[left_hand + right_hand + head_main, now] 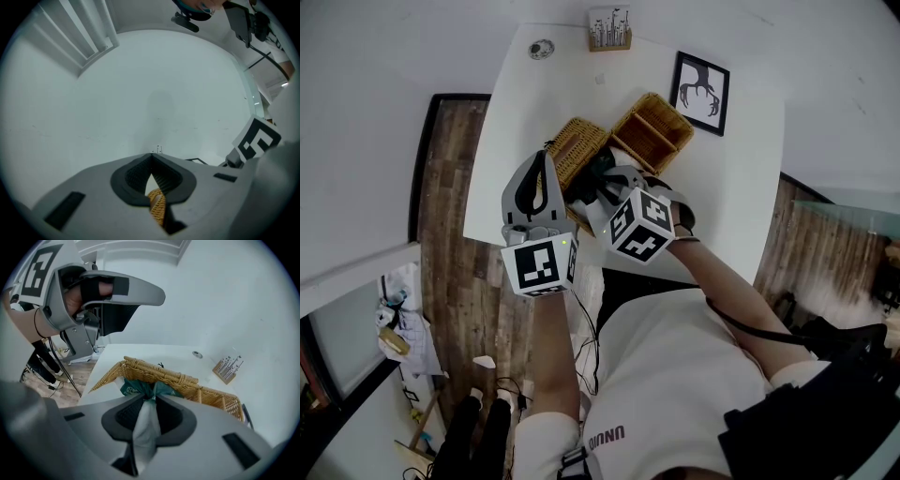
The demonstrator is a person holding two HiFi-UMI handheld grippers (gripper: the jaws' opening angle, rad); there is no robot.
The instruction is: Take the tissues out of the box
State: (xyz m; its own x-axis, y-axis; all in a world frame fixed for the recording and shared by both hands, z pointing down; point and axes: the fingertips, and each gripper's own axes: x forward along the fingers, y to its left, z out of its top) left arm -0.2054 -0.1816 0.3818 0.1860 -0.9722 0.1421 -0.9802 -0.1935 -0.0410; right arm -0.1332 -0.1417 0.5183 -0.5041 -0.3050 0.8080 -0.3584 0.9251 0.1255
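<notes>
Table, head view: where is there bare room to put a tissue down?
Bare tabletop lies left of the wicker baskets, from the round object to the near edge, and right of them, nearer than the framed picture. The middle is crowded.

1. On the table (741,187): a wicker box (579,141) on the left and a wicker basket (654,131) on the right, side by side and close together.
2. Behind the basket and a bit to its right: a picture frame (701,92), lying on the table.
3. At the far edge of the table: a small wooden holder (609,30), with a little round thing (541,49) to its left.
4. Inside the wicker box: a tissue pack (133,389).
5. Coming up out of the pack's top: a tissue (145,427), pinched between the jaws of the right gripper (149,397).
6. Just left of the right gripper, over the box's near left side: the left gripper (546,159), jaws together with nothing in them.
7. Below and left of the table: the floor (450,187).
</notes>
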